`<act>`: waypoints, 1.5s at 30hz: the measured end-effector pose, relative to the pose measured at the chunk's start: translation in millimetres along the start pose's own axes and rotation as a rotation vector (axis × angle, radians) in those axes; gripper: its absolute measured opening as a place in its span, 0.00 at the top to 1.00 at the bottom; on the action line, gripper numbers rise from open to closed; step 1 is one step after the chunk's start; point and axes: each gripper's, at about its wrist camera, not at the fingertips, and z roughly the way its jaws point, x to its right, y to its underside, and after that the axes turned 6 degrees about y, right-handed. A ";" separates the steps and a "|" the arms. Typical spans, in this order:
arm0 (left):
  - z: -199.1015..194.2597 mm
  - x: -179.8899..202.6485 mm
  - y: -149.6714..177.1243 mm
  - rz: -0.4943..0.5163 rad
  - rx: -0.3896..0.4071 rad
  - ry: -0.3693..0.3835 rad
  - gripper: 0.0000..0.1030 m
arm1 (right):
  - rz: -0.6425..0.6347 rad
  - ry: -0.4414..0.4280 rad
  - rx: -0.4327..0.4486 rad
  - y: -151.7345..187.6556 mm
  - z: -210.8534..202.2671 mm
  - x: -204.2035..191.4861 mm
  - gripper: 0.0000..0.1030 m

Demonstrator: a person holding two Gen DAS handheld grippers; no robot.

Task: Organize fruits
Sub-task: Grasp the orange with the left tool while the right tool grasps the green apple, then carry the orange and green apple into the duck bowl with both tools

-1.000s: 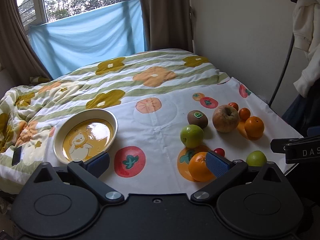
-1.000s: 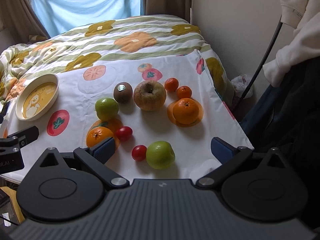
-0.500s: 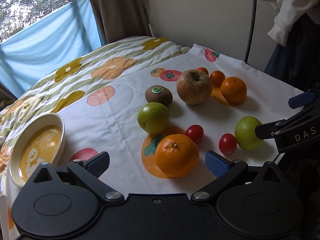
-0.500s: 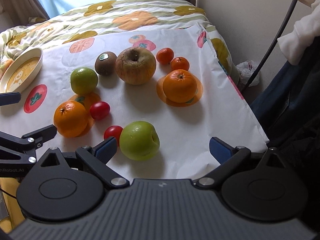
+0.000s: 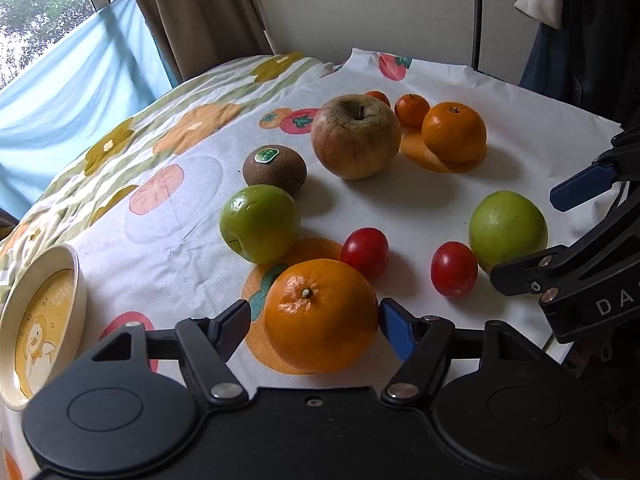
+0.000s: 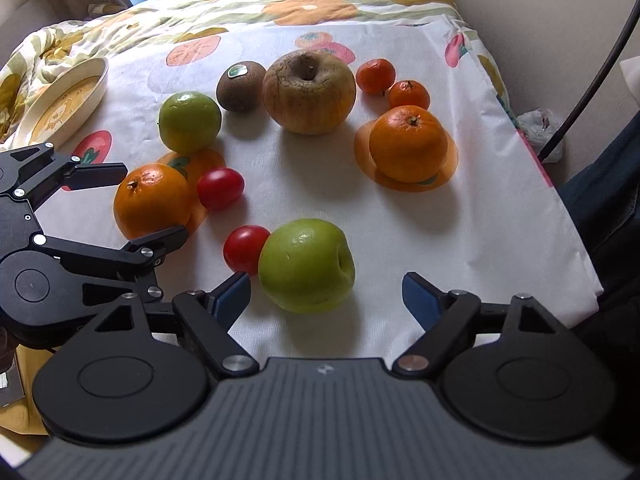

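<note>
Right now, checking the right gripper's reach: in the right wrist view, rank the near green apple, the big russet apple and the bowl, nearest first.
From the right gripper:
1. Near green apple, between its fingers.
2. Big russet apple, mid-cloth.
3. Bowl, far left.

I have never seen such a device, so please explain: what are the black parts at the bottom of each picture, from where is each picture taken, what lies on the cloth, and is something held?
The black parts are two hand-held grippers, each with two fingers and a camera that looks forward along them. One picture comes from the left gripper, the other from the right gripper.

On the printed cloth lie fruits: two green apples, a big brownish apple, a kiwi, oranges, small mandarins and two red tomatoes. A yellow bowl stands apart and holds no fruit.

Nothing is lifted yet. Both grippers' jaws have just been closing: the left around an orange, the right around a green apple, with gaps still visible.
</note>
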 end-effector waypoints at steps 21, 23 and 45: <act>-2.0 1.6 4.8 -0.026 -0.025 -0.019 0.36 | -0.072 -0.031 -0.006 -5.9 10.3 -6.3 0.34; -4.1 0.0 7.1 -0.038 -0.029 -0.028 0.37 | -0.069 -0.026 0.001 -4.6 9.0 -6.7 0.34; -84.8 -36.1 11.0 -0.262 0.026 -0.232 0.37 | -0.176 -0.155 0.169 -46.5 -49.1 -32.7 0.35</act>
